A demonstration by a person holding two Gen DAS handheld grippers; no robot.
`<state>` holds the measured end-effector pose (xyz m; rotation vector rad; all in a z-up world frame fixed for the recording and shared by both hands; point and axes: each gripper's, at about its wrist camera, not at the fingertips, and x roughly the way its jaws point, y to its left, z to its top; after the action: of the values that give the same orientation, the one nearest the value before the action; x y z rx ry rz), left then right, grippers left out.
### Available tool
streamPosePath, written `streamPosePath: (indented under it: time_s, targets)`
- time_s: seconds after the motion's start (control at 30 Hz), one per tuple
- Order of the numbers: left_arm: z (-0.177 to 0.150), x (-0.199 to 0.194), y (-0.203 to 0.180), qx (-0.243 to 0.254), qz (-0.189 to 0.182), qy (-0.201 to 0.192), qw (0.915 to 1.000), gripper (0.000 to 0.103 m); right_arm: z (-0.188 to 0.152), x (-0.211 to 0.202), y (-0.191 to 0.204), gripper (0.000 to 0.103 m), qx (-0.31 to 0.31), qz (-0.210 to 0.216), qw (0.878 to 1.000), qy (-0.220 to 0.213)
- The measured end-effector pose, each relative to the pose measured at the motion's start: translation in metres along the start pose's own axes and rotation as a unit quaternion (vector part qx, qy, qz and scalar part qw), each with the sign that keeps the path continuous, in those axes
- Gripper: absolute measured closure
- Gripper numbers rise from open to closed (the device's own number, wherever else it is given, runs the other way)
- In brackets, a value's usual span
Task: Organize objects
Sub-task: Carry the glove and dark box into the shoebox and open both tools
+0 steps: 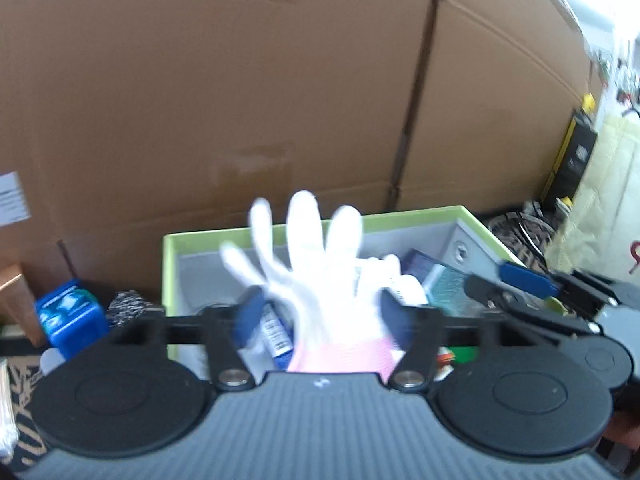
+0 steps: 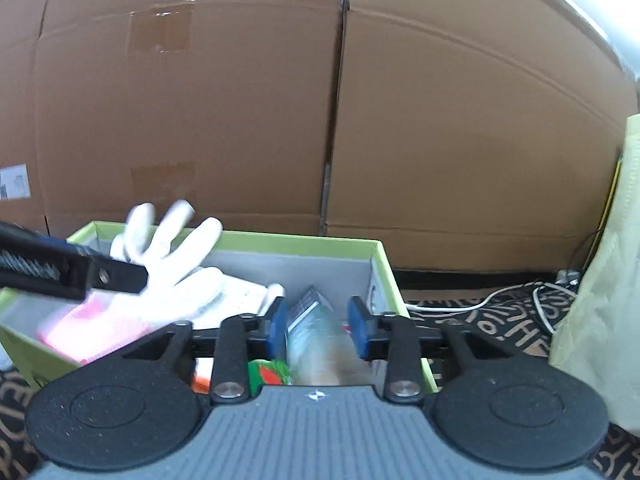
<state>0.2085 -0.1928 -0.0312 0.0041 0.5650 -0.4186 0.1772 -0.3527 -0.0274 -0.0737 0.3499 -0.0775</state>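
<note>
A green-rimmed box [image 1: 404,216] with a grey inside holds several small packages. My left gripper [image 1: 320,314] is over the box with its blue pads wide apart; a white glove with a pink cuff [image 1: 316,280] lies between them, and I cannot tell if it is gripped. In the right wrist view the glove [image 2: 168,280] hangs over the box's [image 2: 304,240] left side beside the left gripper [image 2: 116,274]. My right gripper [image 2: 318,330] is shut on a clear plastic packet [image 2: 320,344] above the box's right side; it also shows in the left wrist view [image 1: 516,280].
Large cardboard boxes [image 2: 320,100] stand close behind. A blue container [image 1: 68,316] and a speckled roll [image 1: 128,306] sit left of the green box. White cables [image 2: 520,300] lie on a patterned mat at right, beside a pale yellow bag [image 2: 608,280].
</note>
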Motion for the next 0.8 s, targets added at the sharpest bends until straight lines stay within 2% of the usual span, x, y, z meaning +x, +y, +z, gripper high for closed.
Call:
streamPosePath:
  time_s: [0.03, 0.1, 0.2, 0.27, 0.33, 0.43, 0.57, 0.7, 0.8]
  targets:
    - [-0.003, -0.004, 0.002, 0.001, 0.003, -0.011, 0.9999, 0.027, -0.003, -0.002, 0.000, 0.049, 0.003, -0.001, 1.000, -0.003]
    - [-0.004, -0.011, 0.003, 0.005, 0.007, -0.017, 0.9998, 0.021, -0.005, -0.007, 0.000, 0.046, 0.015, 0.000, 1.000, -0.006]
    - [-0.001, -0.024, 0.005, 0.005, 0.002, -0.028, 0.9996, 0.020, -0.002, -0.017, 0.002, 0.042, 0.022, 0.003, 1.000, -0.012]
    - [0.003, -0.038, 0.007, 0.004, 0.000, -0.041, 0.9992, 0.013, 0.005, -0.027, 0.004, 0.036, 0.022, 0.004, 0.999, -0.024]
    - [0.007, -0.055, 0.004, 0.004, 0.004, -0.056, 0.9984, 0.000, 0.010, -0.042, 0.007, 0.031, 0.026, 0.008, 0.999, -0.040]
    - [0.005, -0.085, 0.010, 0.001, 0.018, -0.076, 0.9969, 0.000, 0.014, -0.069, 0.016, 0.026, 0.035, 0.022, 0.997, -0.063]
    - [-0.008, -0.120, 0.027, -0.004, 0.036, -0.077, 0.9964, 0.000, 0.014, -0.096, 0.038, 0.018, 0.032, 0.056, 0.995, -0.080]
    - [-0.032, -0.144, 0.050, -0.018, 0.060, -0.064, 0.9960, 0.000, 0.008, -0.112, 0.068, 0.015, 0.019, 0.096, 0.992, -0.077]
    - [-0.052, -0.161, 0.071, -0.036, 0.091, -0.057, 0.9936, 0.000, 0.000, -0.117, 0.091, 0.014, 0.008, 0.125, 0.990, -0.068]
